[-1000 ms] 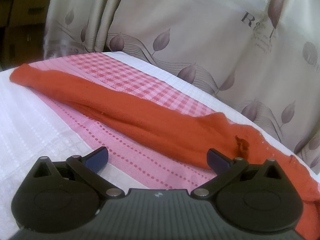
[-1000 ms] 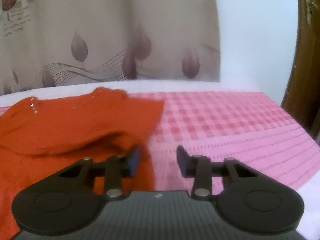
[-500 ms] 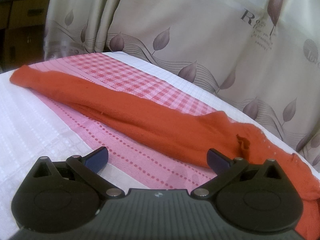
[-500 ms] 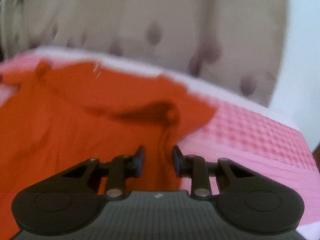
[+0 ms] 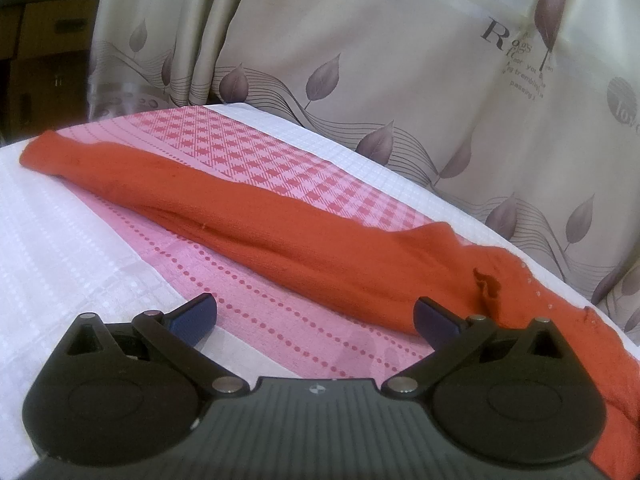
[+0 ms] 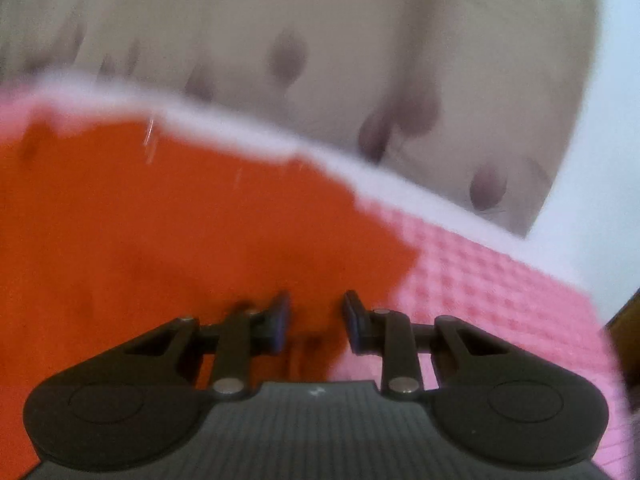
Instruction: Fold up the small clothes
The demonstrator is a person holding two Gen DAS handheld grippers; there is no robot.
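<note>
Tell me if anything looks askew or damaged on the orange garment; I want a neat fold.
The orange garment lies bunched into a long roll rather than flat. A small crumpled flap sticks up near the left tool. No tear is visible; the right view is blurred.

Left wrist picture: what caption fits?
Open left gripper hovers beside long orange knitted garment on pink checked cloth.

Orange garment [image 5: 280, 236] flat, sleeve outstretched

Garment [image 5: 280, 236] on cloth [image 5: 256, 160], before curtain [image 5: 400, 60]
</note>
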